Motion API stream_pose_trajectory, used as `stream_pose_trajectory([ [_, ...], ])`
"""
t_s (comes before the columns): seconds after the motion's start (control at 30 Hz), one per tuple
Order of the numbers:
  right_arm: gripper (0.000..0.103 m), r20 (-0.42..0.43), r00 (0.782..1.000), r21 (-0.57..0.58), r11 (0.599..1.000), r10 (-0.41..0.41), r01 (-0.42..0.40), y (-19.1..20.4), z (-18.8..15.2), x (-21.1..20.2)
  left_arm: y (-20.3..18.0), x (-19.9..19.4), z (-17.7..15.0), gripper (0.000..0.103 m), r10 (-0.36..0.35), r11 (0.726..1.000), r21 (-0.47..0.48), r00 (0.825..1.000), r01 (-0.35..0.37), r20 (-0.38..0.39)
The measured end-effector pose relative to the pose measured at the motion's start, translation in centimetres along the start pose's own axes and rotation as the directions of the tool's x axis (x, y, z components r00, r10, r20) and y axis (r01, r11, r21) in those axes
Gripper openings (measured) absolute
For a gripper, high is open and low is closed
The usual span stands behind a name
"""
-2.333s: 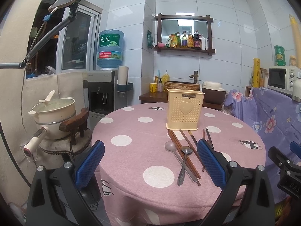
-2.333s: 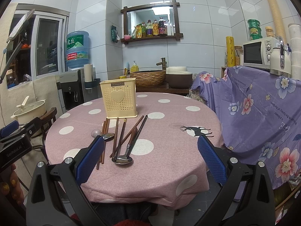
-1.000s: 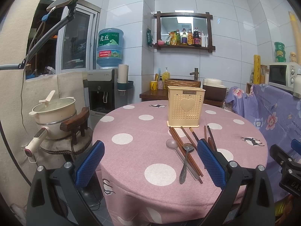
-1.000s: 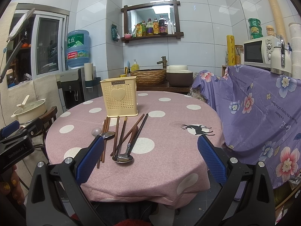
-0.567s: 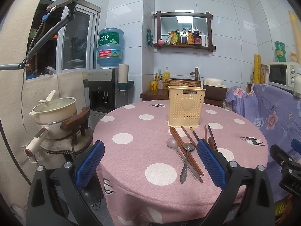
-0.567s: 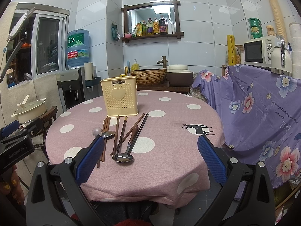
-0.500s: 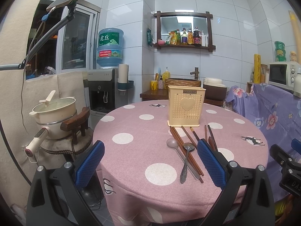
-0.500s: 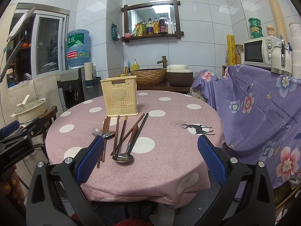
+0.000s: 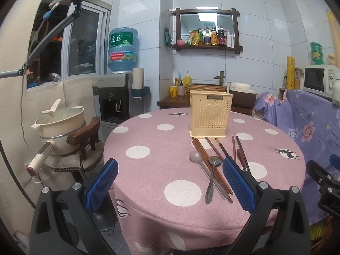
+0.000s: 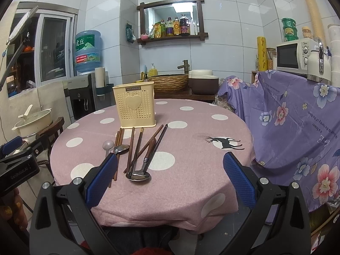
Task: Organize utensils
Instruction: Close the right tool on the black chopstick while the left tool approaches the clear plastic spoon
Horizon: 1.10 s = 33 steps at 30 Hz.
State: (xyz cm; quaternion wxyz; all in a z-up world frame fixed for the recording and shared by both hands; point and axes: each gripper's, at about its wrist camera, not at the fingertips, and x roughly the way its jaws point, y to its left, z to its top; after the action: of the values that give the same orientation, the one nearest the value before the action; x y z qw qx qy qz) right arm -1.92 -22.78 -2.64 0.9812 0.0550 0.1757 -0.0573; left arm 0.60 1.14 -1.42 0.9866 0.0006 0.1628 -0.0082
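Nothing lifted yet. Left tool (image 9: 170,182) spread wide, empty, held short of the bench (image 9: 148,140) edge. Right tool (image 10: 170,178) likewise spread and empty, at the near rim.

Utensils lie loose on the pink dotted cloth, fanned out just in front of the cream slotted holder (image 10: 136,105), which stands upright toward the far side:
- brown chopsticks (image 10: 130,148), several, some crossing each other and lying over the spoon handles
- large metal spoon (image 10: 138,176), bowl nearest the right tool, handle running back under the sticks
- small metal spoon (image 9: 210,182) and a pale grey spoon (image 9: 194,156) on the left side of the pile

Handling, as judged:
- All stiff, light, not fragile.
- Metal spoons likely slick; thin handles lie flat on cloth, so hard to get under. Best pinched across the neck, just behind the bowl, where the handle rises a little.
- Chopsticks are narrow and may roll or pivot in the pads; take near mid-length, one or a parallel pair at a time.
- Overlaps mean pulling one may drag its neighbours; the top-lying sticks look the sensible first pick.
- Holder looks light plastic; could tip or slide if knocked on entry.
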Motion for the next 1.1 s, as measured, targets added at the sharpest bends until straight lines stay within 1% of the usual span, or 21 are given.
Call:
stream_pose_trajectory([
  [0.03, 0.098, -0.014, 1.0, 0.003, 1.0, -0.005, 0.005, -0.2, 0.0, 0.5, 0.0, 0.4, -0.1, 0.098, -0.01, 1.0, 0.003, 1.0, 0.01, -0.013],
  [0.1, 0.098, -0.043, 0.999, 0.011, 1.0, -0.012, 0.012, -0.6, -0.1, 1.4, 0.1, 1.5, -0.4, 0.098, -0.03, 0.999, 0.008, 0.997, 0.031, -0.064],
  [0.2, 0.098, -0.084, 0.996, 0.016, 1.0, -0.024, 0.026, -1.3, -0.2, 3.0, 0.7, 3.2, -0.9, 0.092, -0.033, 0.999, 0.013, 0.991, 0.035, -0.127],
  [0.33, 0.098, -0.163, 0.987, 0.031, 0.999, -0.005, 0.01, -2.1, 0.1, 5.5, 0.9, 4.9, -0.8, 0.09, -0.04, 0.999, 0.024, 0.982, 0.045, -0.184],
  [0.47, 0.098, -0.226, 0.974, 0.011, 1.0, 0.019, -0.017, -1.9, 0.3, 7.8, 1.1, 7.0, -0.4, 0.088, -0.074, 0.996, 0.026, 0.965, 0.083, -0.251],
  [0.53, 0.098, -0.252, 0.968, -0.011, 1.0, 0.019, -0.022, -1.8, 0.5, 8.8, 1.0, 8.2, 0.0, 0.085, -0.087, 0.994, 0.036, 0.955, 0.102, -0.283],
  [0.67, 0.098, -0.28, 0.96, -0.035, 0.999, 0.015, -0.026, -1.6, 1.2, 10.8, 0.6, 10.1, 0.5, 0.079, -0.104, 0.991, 0.043, 0.94, 0.125, -0.326],
  [0.77, 0.098, -0.325, 0.946, -0.053, 0.998, 0.014, -0.033, -1.4, 1.7, 12.8, 0.3, 11.5, 0.8, 0.075, -0.111, 0.989, 0.057, 0.93, 0.14, -0.35],
  [0.9, 0.092, -0.364, 0.931, -0.064, 0.997, 0.025, -0.052, -1.0, 3.0, 15.8, -0.1, 12.9, 1.3, 0.073, -0.121, 0.985, 0.068, 0.92, 0.157, -0.373],
  [0.93, 0.089, -0.371, 0.928, -0.065, 0.996, 0.029, -0.057, -0.9, 3.3, 16.6, -0.2, 13.4, 1.4, 0.072, -0.123, 0.984, 0.071, 0.916, 0.162, -0.381],
  [1.0, 0.086, -0.393, 0.918, -0.041, 0.996, 0.056, -0.078, -0.8, 4.1, 18.4, -0.2, 14.2, 1.9, 0.071, -0.136, 0.983, 0.063, 0.909, 0.174, -0.394],
  [1.03, 0.083, -0.412, 0.908, -0.02, 0.996, 0.073, -0.089, -0.8, 4.6, 19.5, -0.3, 14.5, 2.0, 0.071, -0.14, 0.982, 0.059, 0.907, 0.178, -0.397],
  [1.07, 0.078, -0.43, 0.898, 0.003, 0.995, 0.09, -0.098, -0.9, 4.9, 20.5, -0.2, 14.9, 2.2, 0.071, -0.143, 0.983, 0.052, 0.905, 0.179, -0.401],
  [1.1, 0.075, -0.452, 0.885, 0.034, 0.993, 0.114, -0.11, -0.9, 5.3, 21.7, -0.2, 15.2, 2.4, 0.071, -0.144, 0.983, 0.047, 0.905, 0.177, -0.401],
])
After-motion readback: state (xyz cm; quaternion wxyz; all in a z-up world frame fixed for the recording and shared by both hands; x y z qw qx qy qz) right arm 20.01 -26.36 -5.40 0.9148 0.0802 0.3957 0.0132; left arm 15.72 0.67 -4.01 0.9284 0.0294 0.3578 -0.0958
